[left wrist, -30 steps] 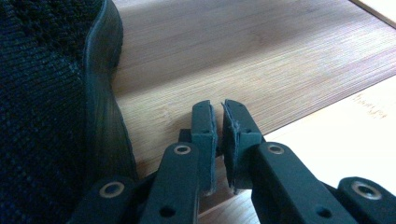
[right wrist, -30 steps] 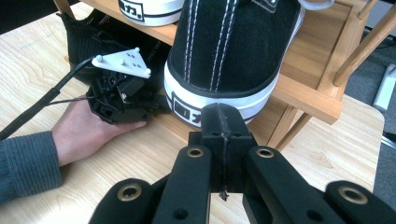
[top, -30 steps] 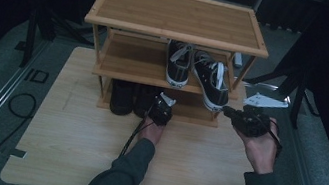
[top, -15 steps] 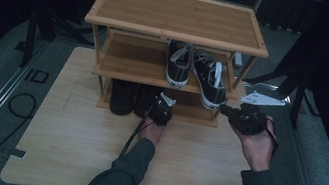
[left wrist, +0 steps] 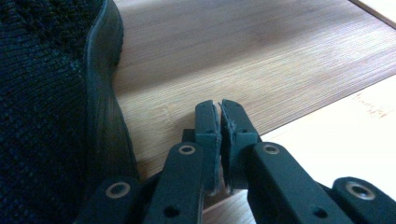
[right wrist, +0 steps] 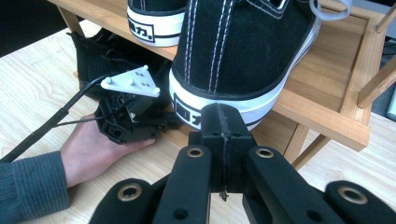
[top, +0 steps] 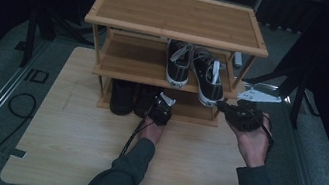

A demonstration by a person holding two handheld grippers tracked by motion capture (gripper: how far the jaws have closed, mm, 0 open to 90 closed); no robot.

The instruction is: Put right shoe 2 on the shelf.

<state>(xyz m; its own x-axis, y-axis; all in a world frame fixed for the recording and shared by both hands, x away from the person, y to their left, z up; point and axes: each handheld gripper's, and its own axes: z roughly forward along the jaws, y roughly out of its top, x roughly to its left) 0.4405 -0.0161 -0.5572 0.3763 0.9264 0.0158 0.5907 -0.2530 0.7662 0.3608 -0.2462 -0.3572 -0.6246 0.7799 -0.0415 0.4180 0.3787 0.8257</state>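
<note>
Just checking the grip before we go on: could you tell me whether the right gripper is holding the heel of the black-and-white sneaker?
No, the right gripper has its jaws pressed together on nothing, just short of the sneaker heel.

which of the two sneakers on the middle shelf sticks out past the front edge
The right sneaker, nearest the right gripper: its white heel overhangs the middle shelf. The left sneaker sits farther in.

We spot black boxed characters on the white heel strip of the near sneaker (right wrist: 243, 60), cut off by the jaws; the far sneaker (right wrist: 156, 14) shows the same mark, reading roughly like "力."
</note>
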